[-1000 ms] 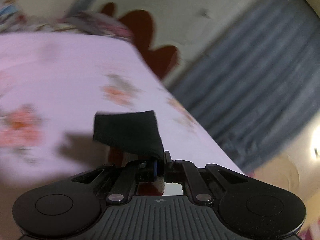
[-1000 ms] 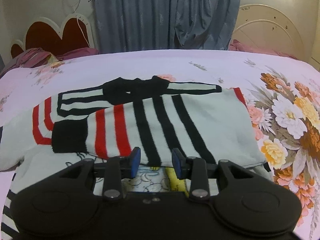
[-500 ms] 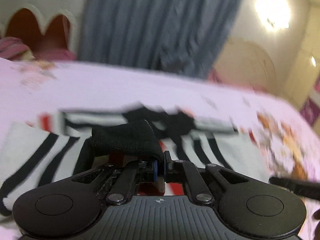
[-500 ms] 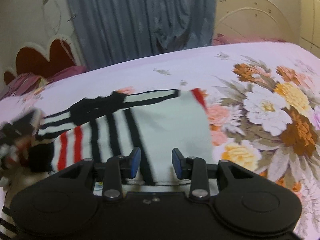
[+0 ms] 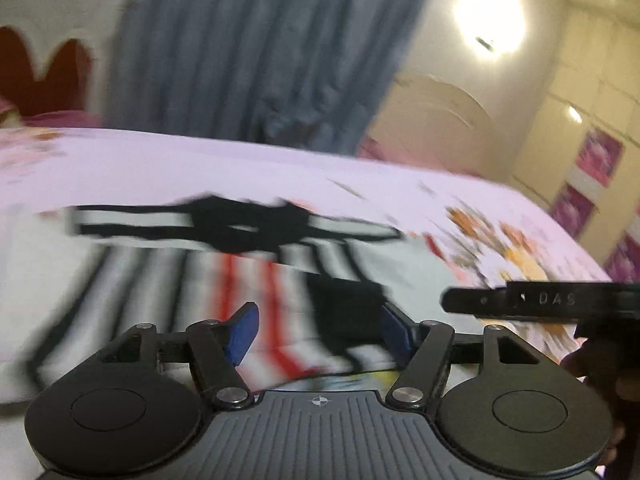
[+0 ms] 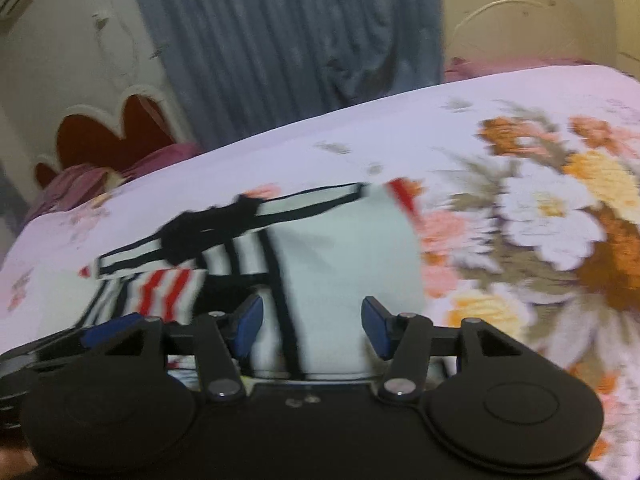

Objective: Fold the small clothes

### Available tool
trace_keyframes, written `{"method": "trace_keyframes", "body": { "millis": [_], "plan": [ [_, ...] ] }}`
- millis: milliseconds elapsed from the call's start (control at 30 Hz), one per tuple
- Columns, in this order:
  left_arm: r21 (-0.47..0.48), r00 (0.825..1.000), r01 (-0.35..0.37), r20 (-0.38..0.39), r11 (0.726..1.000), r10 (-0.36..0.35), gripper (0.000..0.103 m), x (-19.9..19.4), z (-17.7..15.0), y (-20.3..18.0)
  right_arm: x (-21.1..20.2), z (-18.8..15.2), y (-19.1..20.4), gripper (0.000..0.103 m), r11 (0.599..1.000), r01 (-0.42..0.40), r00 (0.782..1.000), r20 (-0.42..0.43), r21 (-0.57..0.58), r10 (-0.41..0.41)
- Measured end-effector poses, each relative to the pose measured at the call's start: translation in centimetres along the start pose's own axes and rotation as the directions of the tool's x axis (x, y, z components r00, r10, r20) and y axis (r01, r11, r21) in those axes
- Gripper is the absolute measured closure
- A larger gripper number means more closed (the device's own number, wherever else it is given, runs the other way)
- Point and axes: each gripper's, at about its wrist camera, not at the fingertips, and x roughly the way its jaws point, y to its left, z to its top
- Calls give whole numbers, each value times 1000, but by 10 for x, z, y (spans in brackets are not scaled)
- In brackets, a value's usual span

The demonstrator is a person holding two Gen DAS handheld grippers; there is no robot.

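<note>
A: Item one, the garment?
B: Striped sweater point(image 6: 344, 264), white with black and red bands, lying partly folded on the bed point(image 6: 280, 160); one striped sleeve point(image 5: 168, 220) laid across its far edge, black cuff point(image 5: 348, 312) resting on the red stripes.

A: Left tongs point(image 5: 320, 336)?
B: Released and spreading wider; cuff lies between the blue pads point(image 5: 242, 332), not pressed by them.

A: Right tongs point(image 6: 312, 328)?
B: Also spreading, nothing gripped; white knit and one black band lie beneath the gap. Seen from the left wrist as a black bar at the right edge point(image 5: 540, 300).

A: Surroundings?
B: Floral bedsheet point(image 6: 540, 208), grey-blue curtain point(image 6: 288, 40), scalloped red headboard point(image 6: 112, 136), lit wall lamp point(image 5: 488, 20)
</note>
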Motion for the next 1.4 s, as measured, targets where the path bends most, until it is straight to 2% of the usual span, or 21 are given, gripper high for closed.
{"method": "trace_keyframes", "body": {
  "millis": [67, 167, 200, 233, 267, 333, 400, 433, 467, 567, 633, 700, 800, 900, 1000, 1067, 1133, 1233, 1300, 1367, 1400],
  "plan": [
    [-29, 995, -92, 36, 995, 93, 37, -25, -3, 32, 9, -1, 7, 50, 999, -32, 999, -22, 21, 33],
    [-91, 981, -186, 45, 978, 191, 37, -47, -6, 75, 30, -2, 15, 50, 1000, -26, 998, -57, 17, 27],
    [-106, 977, -206, 39, 973, 211, 42, -47, -7, 84, 37, -2, 16, 50, 1000, -21, 997, -72, 16, 22],
    [-115, 972, -227, 33, 967, 232, 51, -49, -8, 95, 46, -2, 18, 50, 1000, -12, 996, -89, 16, 13],
    [-120, 969, -240, 25, 963, 245, 54, -49, -9, 102, 53, -3, 21, 50, 1000, -8, 995, -101, 11, 9],
    [-128, 966, -255, 10, 958, 259, 56, -45, -11, 114, 63, -3, 28, 57, 1000, -1, 994, -107, -28, -2],
    [-120, 964, -264, -21, 957, 264, 56, -34, -13, 119, 70, -4, 39, 79, 996, 9, 993, -112, -94, -19],
    [-114, 963, -269, -39, 956, 266, 57, -27, -16, 121, 71, -4, 44, 83, 992, 17, 994, -106, -128, -31],
    [-105, 960, -278, -50, 955, 274, 60, -26, -17, 121, 71, -3, 47, 93, 989, 11, 995, -100, -149, -26],
    [-73, 963, -268, -6, 961, 269, 61, -27, -13, 115, 52, 4, 54, 94, 981, 11, 999, -28, -194, -16],
    [-58, 963, -270, -36, 961, 268, 61, -18, -14, 115, 33, 10, 54, 94, 980, 6, 999, 33, -201, 0],
    [-67, 967, -252, -62, 965, 248, 61, -10, -18, 118, 24, 10, 48, 94, 979, 37, 998, 66, -200, -24],
    [-4, 963, -259, -84, 966, 258, 61, -3, -20, 113, 42, -2, 37, 94, 976, 72, 997, 6, -207, -72],
    [0, 967, -240, -94, 971, 238, 61, -2, -18, 117, 62, -13, 30, 94, 978, 94, 994, -41, -187, -103],
    [-23, 975, -203, -102, 979, 199, 61, -3, -14, 124, 62, -13, 31, 94, 979, 97, 994, -31, -179, -104],
    [-50, 986, -163, -40, 985, 161, 60, -11, -4, 131, 58, -10, 31, 94, 978, 92, 995, -25, -189, -99],
    [-86, 984, -176, 3, 981, 177, 60, -14, 13, 148, 54, -5, 32, 94, 977, 84, 996, -9, -197, -88],
    [-125, 984, -175, 1, 977, 177, 60, -3, 33, 170, 51, 4, 35, 94, 975, 83, 997, 25, -206, -79],
    [-96, 985, -173, -37, 980, 170, 60, 13, 36, 175, 54, 10, 35, 93, 974, 90, 996, 44, -208, -82],
    [-48, 968, -211, -152, 976, 202, 61, 38, 28, 176, 64, 8, 32, 90, 970, 127, 992, 23, -208, -125],
    [-25, 968, -216, -134, 976, 211, 61, 38, 25, 173, 72, 5, 29, 83, 966, 156, 987, -3, -207, -160]
  ]
}}
